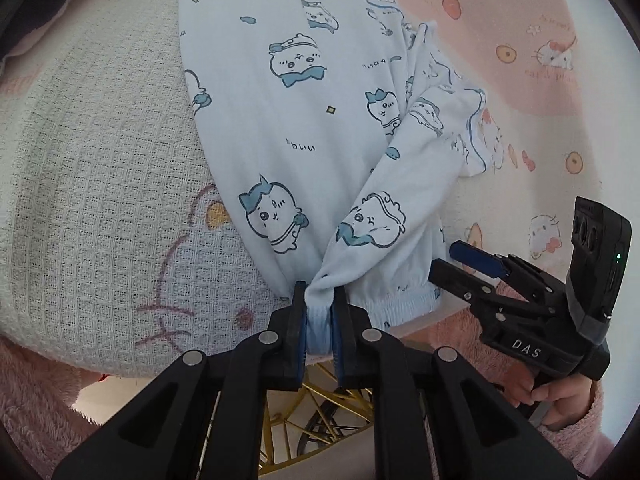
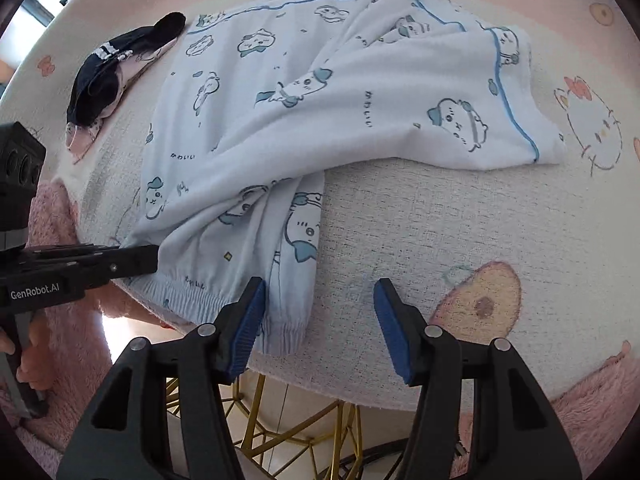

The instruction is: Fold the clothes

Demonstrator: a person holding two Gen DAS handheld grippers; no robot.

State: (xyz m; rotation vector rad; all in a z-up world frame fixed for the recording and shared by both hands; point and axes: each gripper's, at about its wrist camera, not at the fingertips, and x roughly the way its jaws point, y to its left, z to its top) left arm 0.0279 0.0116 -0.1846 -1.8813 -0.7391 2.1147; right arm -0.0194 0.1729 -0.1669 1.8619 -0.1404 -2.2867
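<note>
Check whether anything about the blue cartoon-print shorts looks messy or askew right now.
Yes. The pale blue shorts lie crooked and rumpled: one leg is bunched and thrown across the other. The left gripper pinches the elastic waistband, puckering it. The right gripper is open beside the waistband, holding nothing.

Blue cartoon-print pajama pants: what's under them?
The pajama pants lie on a white waffle blanket with cartoon drawings, spread over a pink cat-print cloth. Any blanket drawings beneath the pants are covered. The left gripper pinches their waistband.
</note>
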